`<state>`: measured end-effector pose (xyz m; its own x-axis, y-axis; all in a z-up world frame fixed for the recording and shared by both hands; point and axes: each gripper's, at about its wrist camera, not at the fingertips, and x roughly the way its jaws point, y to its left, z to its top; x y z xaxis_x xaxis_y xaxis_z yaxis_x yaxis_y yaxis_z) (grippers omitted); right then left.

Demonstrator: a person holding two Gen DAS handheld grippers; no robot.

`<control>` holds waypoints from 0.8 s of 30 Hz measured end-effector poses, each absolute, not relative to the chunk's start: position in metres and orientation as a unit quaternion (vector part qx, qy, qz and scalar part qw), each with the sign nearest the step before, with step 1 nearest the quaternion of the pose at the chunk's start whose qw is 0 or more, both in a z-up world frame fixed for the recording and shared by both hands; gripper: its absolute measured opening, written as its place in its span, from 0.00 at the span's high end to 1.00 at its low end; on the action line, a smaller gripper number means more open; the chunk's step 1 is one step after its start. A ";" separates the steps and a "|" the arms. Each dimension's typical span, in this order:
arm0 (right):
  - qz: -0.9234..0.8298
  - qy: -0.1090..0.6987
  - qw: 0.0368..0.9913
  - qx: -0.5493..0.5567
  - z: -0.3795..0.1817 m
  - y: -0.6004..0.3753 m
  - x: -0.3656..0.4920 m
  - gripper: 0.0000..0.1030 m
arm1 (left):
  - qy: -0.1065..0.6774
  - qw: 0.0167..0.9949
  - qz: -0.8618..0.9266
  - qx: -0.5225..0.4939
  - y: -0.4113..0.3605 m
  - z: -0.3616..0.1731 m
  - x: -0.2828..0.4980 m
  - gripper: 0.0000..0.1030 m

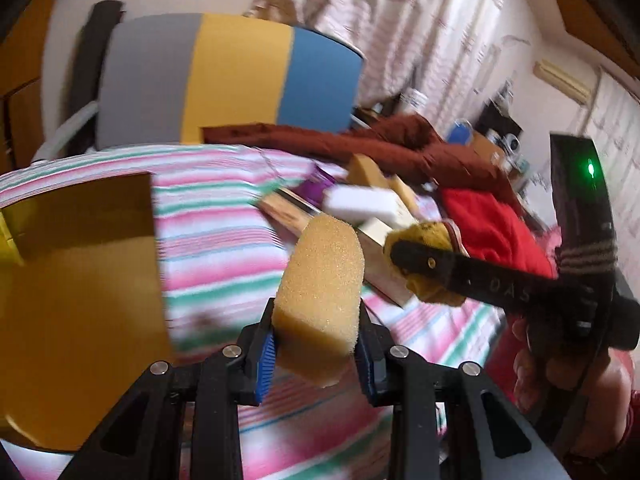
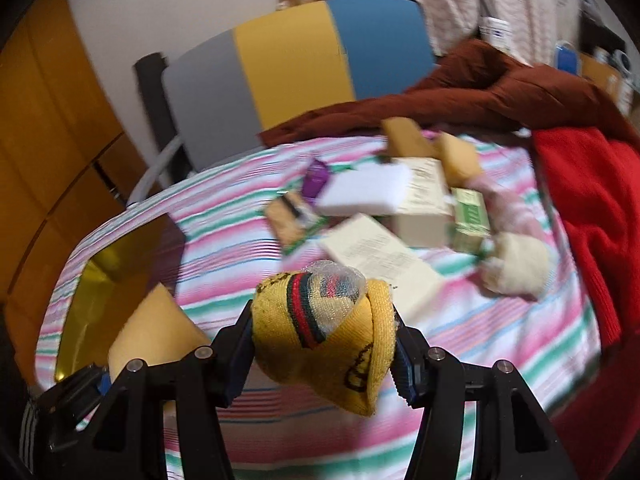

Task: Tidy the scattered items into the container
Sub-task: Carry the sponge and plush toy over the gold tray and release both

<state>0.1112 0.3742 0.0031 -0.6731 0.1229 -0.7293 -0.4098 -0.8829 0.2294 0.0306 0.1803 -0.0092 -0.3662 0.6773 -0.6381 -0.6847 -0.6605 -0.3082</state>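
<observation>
Striped pink, green and white bedding [image 2: 248,240] covers the bed, with boxes [image 2: 420,208] heaped near a red garment [image 2: 580,208]. Left tool [image 1: 316,354] is clenched on a yellow sponge [image 1: 320,272] just right of the gold container [image 1: 80,280]. Right tool [image 2: 324,352] grips a yellow sock bundle [image 2: 320,332] above the bedding.
</observation>
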 end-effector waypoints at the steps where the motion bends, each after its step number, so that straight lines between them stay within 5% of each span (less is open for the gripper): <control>1: 0.897 0.184 0.137 -0.377 0.006 0.366 0.103 0.43 | 0.000 0.404 0.831 -0.382 0.174 -0.006 0.026 0.68; 11: 0.914 0.127 0.005 -0.386 0.025 0.268 0.023 0.42 | -0.071 0.294 0.865 -0.401 0.084 -0.002 -0.046 0.68; 24: 0.868 0.098 -0.084 -0.479 -0.019 0.191 -0.100 0.41 | -0.046 0.173 0.877 -0.445 0.017 -0.040 -0.139 0.68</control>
<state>-0.1002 0.1913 -0.0193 -0.5271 -0.2400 -0.8152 0.0517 -0.9666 0.2511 -0.1386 0.0167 -0.0403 -0.5431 0.3453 -0.7654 -0.2631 -0.9356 -0.2355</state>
